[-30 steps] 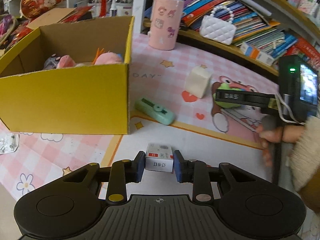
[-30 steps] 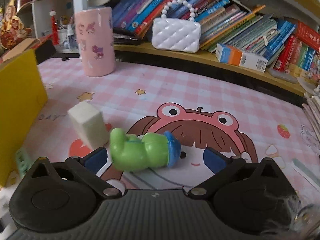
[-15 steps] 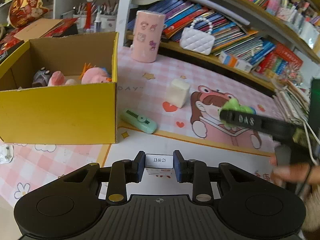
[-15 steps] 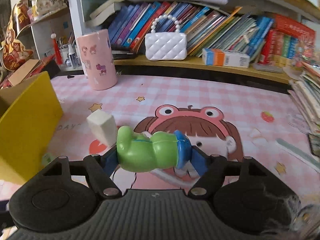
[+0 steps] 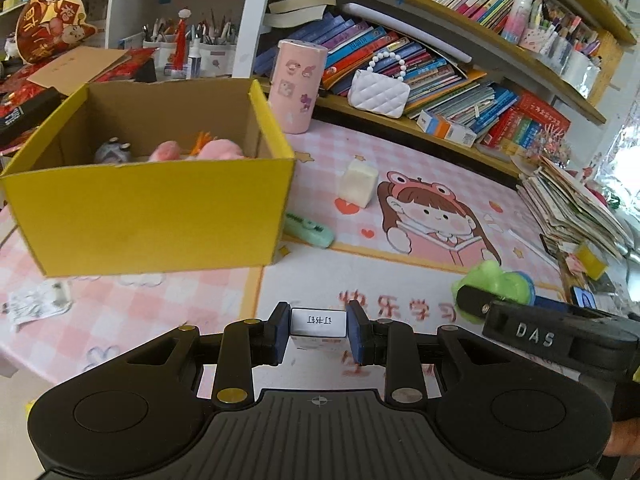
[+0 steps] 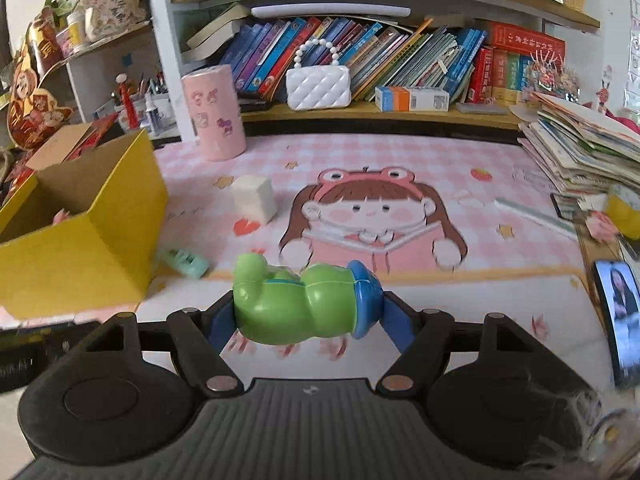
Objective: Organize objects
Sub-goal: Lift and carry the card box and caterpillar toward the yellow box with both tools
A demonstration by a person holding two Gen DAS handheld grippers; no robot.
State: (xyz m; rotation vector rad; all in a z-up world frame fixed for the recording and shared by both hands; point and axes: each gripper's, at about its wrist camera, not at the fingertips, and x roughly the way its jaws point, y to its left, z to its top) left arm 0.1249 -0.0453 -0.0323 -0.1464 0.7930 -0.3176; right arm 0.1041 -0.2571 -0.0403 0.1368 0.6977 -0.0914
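Green toy [image 6: 296,306], white box [image 5: 318,324]: one each.

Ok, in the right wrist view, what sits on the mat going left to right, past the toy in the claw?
yellow box → mint green stapler → white block → stack of books

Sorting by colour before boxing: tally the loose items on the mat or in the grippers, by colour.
Green: 2, frog toy held in the right hand-held gripper, mint correction tape
White: 2, foam block, small box held in the left hand-held gripper
Total: 4
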